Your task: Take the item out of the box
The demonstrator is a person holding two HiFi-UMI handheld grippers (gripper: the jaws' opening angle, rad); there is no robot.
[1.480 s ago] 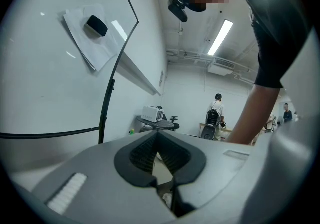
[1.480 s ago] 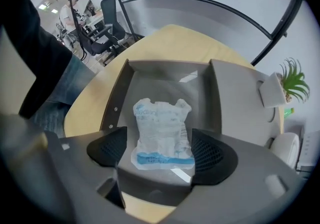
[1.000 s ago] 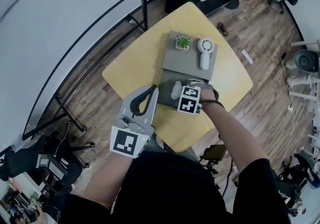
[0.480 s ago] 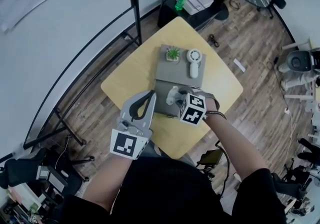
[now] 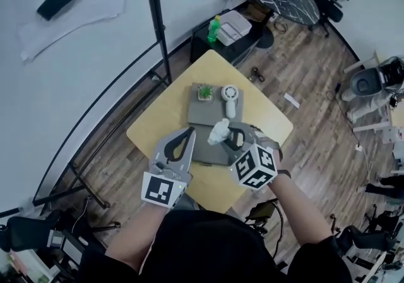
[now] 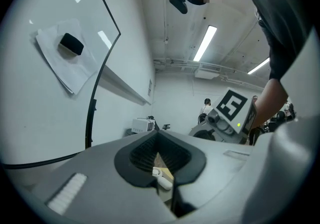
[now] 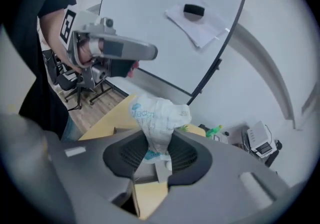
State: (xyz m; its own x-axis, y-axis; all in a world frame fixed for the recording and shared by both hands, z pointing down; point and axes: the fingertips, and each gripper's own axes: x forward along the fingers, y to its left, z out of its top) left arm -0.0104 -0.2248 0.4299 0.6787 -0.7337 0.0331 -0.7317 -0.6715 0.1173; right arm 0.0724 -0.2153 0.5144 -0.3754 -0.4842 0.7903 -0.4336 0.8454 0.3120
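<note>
Right gripper, jaws just drawn narrow, pinches the crumpled white packet by its lower end, up above the grey box; left gripper closed, empty; packet looks light, limp, slick film, safer gripped mid-body.

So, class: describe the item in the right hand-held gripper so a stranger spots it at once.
Find the yellow table, then the grey box on it. Over it, the right hand-held gripper, whose jaws have just been closing, pinches a crumpled white packet with blue print, unlike the plant and fan.
</note>
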